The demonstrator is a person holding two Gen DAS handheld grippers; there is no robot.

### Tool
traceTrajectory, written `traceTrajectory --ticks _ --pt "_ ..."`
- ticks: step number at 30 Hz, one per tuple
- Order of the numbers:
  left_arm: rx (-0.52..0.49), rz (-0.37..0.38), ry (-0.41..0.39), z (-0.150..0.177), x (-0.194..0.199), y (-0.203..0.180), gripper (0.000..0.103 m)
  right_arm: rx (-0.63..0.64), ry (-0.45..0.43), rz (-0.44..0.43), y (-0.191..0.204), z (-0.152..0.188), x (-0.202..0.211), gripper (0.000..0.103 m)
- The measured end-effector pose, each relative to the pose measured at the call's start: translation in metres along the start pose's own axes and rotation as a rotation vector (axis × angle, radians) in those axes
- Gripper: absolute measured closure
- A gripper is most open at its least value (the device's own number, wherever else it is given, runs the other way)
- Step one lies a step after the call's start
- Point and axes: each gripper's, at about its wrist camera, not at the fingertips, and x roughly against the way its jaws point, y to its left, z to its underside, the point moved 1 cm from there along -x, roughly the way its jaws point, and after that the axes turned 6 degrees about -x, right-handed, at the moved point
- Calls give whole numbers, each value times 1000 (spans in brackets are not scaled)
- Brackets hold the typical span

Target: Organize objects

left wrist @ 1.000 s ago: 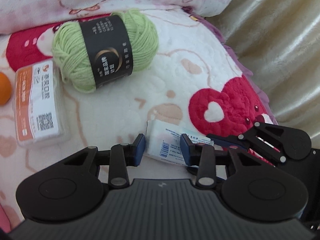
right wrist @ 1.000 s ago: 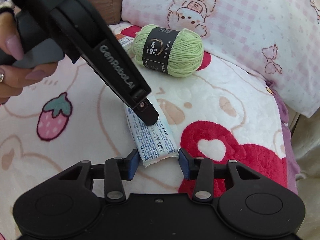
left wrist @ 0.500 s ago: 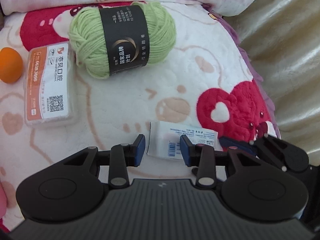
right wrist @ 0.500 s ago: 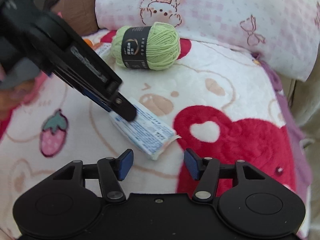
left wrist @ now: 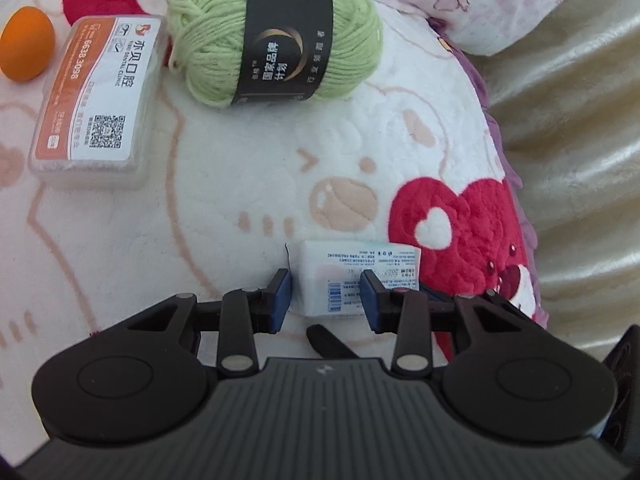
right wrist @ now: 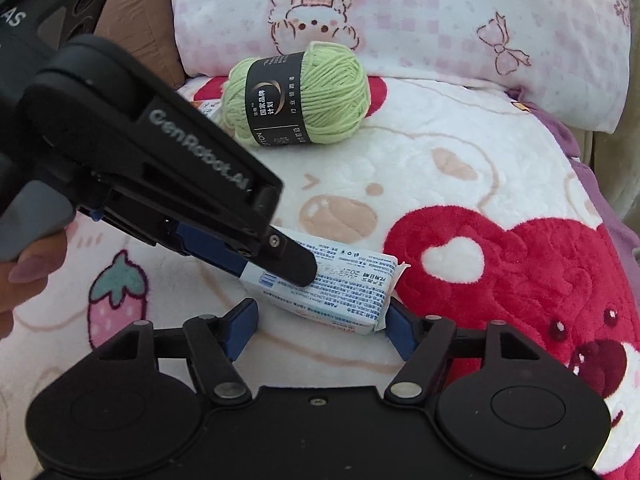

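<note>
On the soft blanket [left wrist: 248, 184] with bears and red hearts lies a small white packet [right wrist: 340, 288]. One end of the packet sits between the blue pads of the left gripper [left wrist: 325, 300], which squeeze it from both sides. The other end sits between the fingers of the right gripper [right wrist: 322, 326], whose jaws are opening. Its right pad is just beside the packet; its left pad is apart from it. Farther back lie a green yarn ball [left wrist: 276, 36], a clear box [left wrist: 96, 100] and an orange ball [left wrist: 26, 49].
</note>
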Motion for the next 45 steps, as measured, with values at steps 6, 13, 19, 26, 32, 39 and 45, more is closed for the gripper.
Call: traceTrajectory --ticks 6,13,19,26,32,39,45 --pt "-12 0 -51 9 6 -3 67 23 -62 35 3 6 5 34" --pt "-54 -15 -63 22 28 -9 67 20 -72 4 10 9 21 34" --pt "-46 -5 -63 32 46 -6 67 13 -58 -33 22 13 39 33" --pt "-55 2 -64 43 72 -7 67 -2 -53 -63 36 11 57 29" --pt "-27 7 -59 51 101 -4 67 31 -87 -74 57 11 75 25" --pt "-55 -9 -71 62 137 -5 67 75 -107 -84 82 11 99 25" --pt "-43 -23 -75 74 167 0 67 38 -52 -147 99 3 119 25"
